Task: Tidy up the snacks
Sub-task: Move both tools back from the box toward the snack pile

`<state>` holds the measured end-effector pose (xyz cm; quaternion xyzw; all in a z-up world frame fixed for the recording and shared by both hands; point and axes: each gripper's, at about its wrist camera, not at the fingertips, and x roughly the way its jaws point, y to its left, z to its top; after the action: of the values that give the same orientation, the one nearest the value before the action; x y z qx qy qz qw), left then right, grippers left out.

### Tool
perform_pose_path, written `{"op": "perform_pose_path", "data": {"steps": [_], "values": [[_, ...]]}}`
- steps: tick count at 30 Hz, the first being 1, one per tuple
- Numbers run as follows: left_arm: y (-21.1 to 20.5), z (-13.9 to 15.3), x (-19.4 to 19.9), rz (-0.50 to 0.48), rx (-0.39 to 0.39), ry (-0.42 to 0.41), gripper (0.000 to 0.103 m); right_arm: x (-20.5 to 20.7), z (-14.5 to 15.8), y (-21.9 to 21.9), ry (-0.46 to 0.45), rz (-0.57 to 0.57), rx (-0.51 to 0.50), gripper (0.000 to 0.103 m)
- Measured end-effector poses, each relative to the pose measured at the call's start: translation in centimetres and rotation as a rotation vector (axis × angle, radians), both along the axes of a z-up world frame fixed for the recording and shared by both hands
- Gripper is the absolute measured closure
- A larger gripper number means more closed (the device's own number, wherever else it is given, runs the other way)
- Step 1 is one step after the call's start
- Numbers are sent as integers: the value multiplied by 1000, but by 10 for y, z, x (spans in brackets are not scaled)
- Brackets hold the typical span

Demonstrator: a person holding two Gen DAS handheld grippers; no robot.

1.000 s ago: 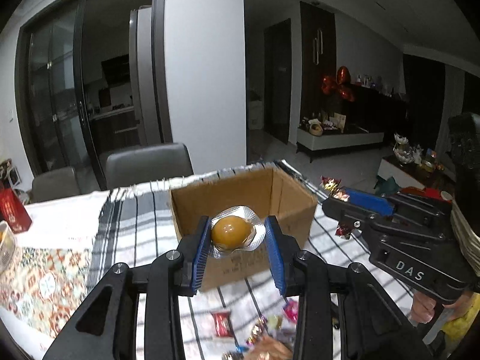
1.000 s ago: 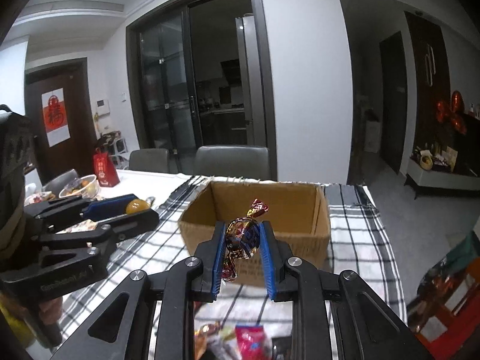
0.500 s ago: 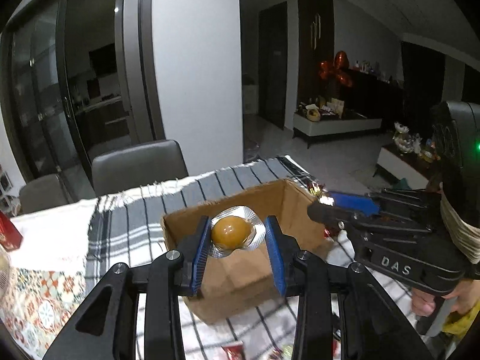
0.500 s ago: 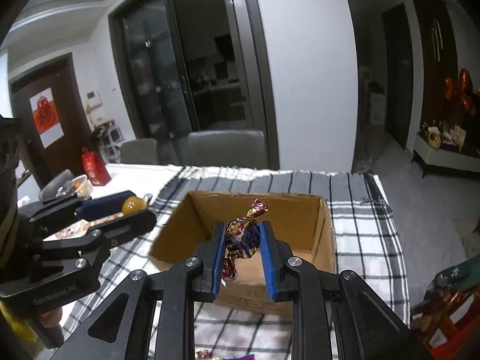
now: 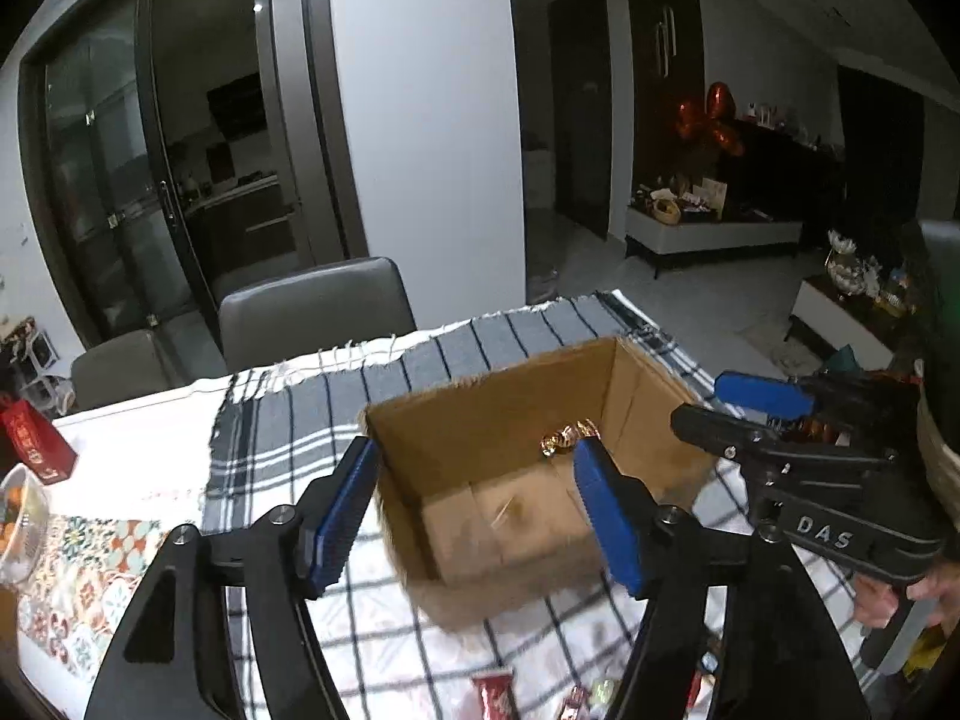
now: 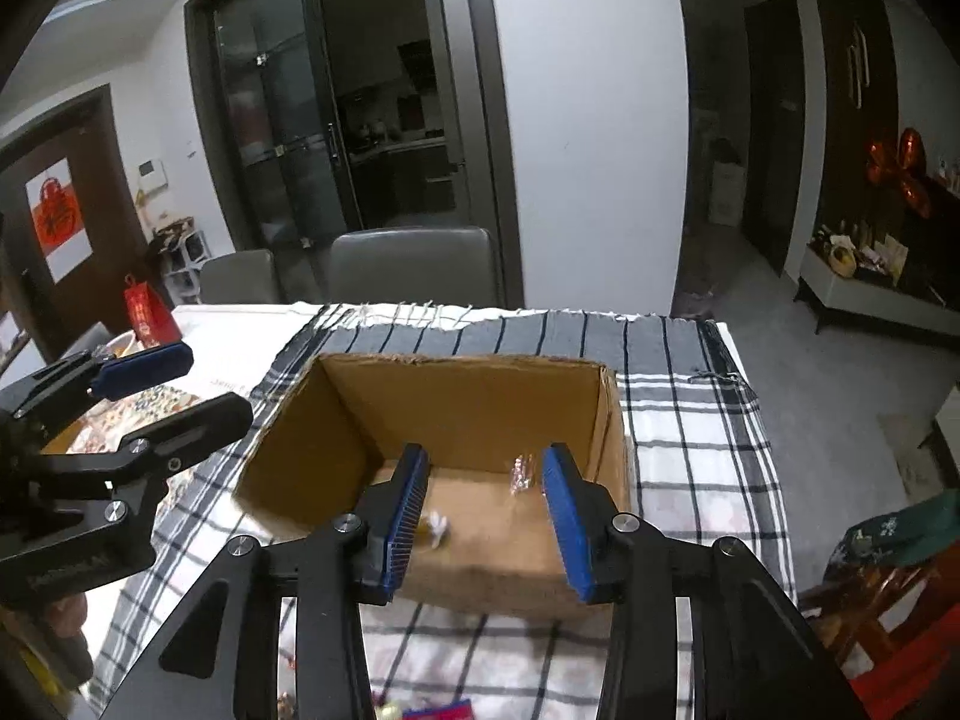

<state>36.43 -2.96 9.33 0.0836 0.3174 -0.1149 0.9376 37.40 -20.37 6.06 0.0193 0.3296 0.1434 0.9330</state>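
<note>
An open cardboard box (image 5: 480,420) (image 6: 456,396) stands on a checked cloth. My left gripper (image 5: 474,510) is open and empty, its fingers over the box's near edge. My right gripper (image 6: 483,510) is open and empty over the box's near wall. Inside the box lie a gold-wrapped candy (image 5: 564,438), a clear-wrapped candy (image 6: 521,471) and a small pale sweet (image 6: 435,525). The right gripper also shows in the left wrist view (image 5: 744,408), and the left gripper in the right wrist view (image 6: 162,384).
Loose wrapped snacks (image 5: 498,696) lie on the checked cloth (image 6: 684,420) at the near edge. Grey chairs (image 5: 312,312) stand behind the table. A red packet (image 5: 30,438) and a bowl (image 5: 18,516) sit at far left.
Both grippers moved forward over the box and opened. The orange jelly cup left my left gripper and the wrapped candy left my right gripper; candies now lie in the box.
</note>
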Motion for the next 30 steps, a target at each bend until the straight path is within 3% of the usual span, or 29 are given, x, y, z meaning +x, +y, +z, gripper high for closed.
{"op": "perform_pose_path", "data": {"steps": [9,16,30], "values": [[-1,10,-54,-45,24,13,35,-47,9,4,26,69,15,62],[1,4,-103,-89,51,-6,35,-89,0,10,45,111,4,62],[-1,-30,-180,-150,125,-98,35,-178,-22,20,-114,132,-55,62]]}}
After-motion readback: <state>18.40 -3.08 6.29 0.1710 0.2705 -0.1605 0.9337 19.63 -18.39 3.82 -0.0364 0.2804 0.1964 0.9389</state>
